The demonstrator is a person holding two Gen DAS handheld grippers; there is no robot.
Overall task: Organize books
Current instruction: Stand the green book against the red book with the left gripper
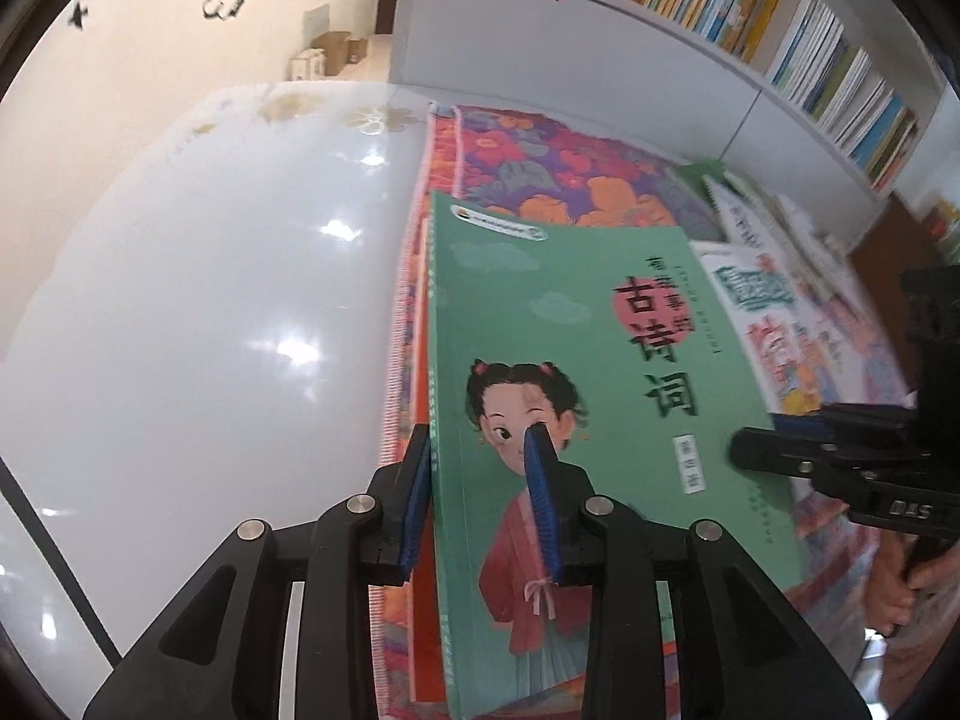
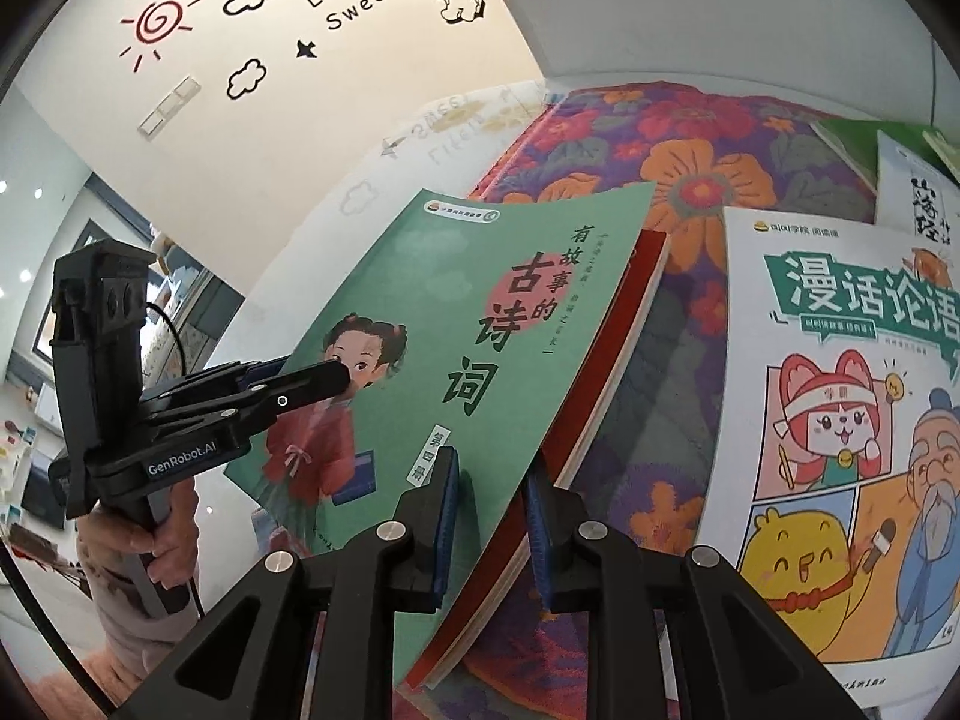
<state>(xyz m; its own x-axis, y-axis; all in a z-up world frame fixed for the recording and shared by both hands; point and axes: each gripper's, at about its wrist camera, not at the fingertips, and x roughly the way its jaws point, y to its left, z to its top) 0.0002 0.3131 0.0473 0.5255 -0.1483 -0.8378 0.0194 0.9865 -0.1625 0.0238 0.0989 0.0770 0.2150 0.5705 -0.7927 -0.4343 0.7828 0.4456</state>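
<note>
Because the green book (image 1: 570, 360) was broad and floppy, it was carried between both hands, one claw at each side. It sat tilted over the floral cloth (image 1: 540, 162) covering part of the white tabletop (image 1: 210, 300), its far corner raised, with a red book (image 2: 624, 324) directly under it. The right claw (image 2: 489, 468) was closed on the near right corner, its blue pads pinching the green cover and the red book's pages together, so both volumes seemed to travel as one. The left claw (image 1: 477, 438) straddled the spine edge, one pad above the cover and one below. Its jaws stood only slightly apart, and I could not tell whether the pads pressed or merely bracketed the edge. A white comic book (image 2: 840, 420) lay flat just beside the pair on the cloth, probably waiting its turn. Judging by the low, sloped hold, the books were likely being set down into a pile rather than lifted toward the shelf (image 1: 690, 18) behind.
</note>
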